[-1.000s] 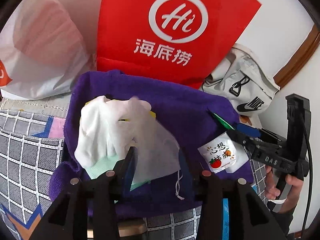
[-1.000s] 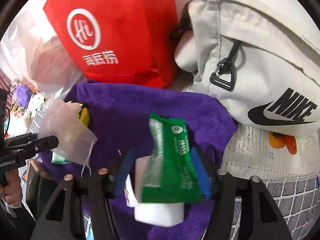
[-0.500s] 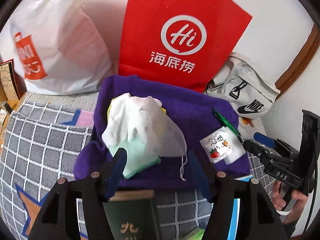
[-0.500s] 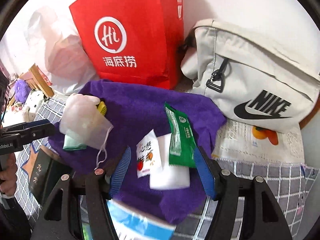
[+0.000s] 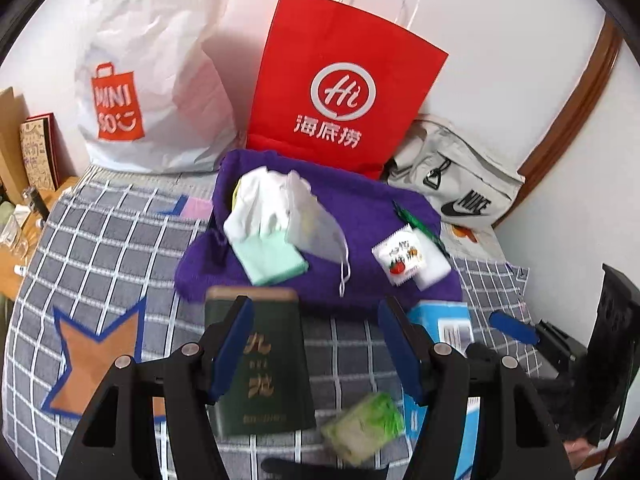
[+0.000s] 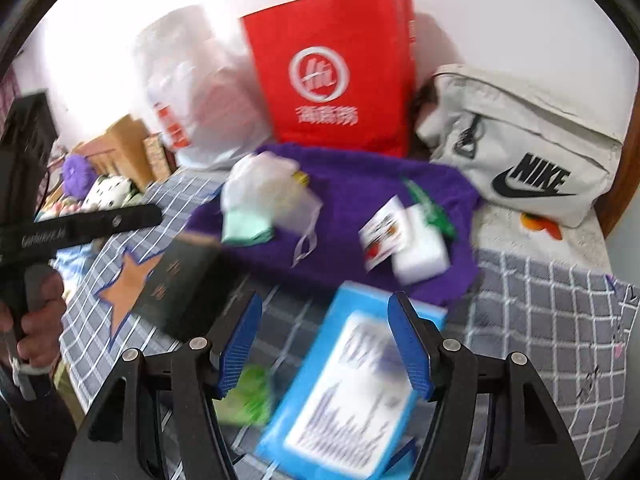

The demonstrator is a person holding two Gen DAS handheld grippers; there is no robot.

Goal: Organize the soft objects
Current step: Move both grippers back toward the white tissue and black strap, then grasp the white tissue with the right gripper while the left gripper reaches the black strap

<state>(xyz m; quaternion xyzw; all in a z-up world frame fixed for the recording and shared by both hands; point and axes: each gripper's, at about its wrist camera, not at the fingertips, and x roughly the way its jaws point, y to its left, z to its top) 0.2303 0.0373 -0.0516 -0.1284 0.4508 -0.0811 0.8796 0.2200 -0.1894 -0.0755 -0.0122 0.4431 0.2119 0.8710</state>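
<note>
Left wrist view: the left gripper [image 5: 316, 344] has just spread its blue pads wide, nothing pinched. Soft stuff sits on the folded purple towel [image 5: 360, 208] at 12 o'clock: white-and-mint glove [image 5: 260, 224], white mesh drawstring pouch [image 5: 316, 228]. The right gripper [image 6: 324, 340] gapes empty too.

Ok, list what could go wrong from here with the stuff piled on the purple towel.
1. The green packet leans on the white sponge block near the purple towel edge; a nudge could probably tip it off.
2. The mesh pouch lies over the white glove with its drawstring trailing loose, so an open left tool reaching past might snag it.
3. The dark green box and blue pack sit close in front and may block the approach.
</note>
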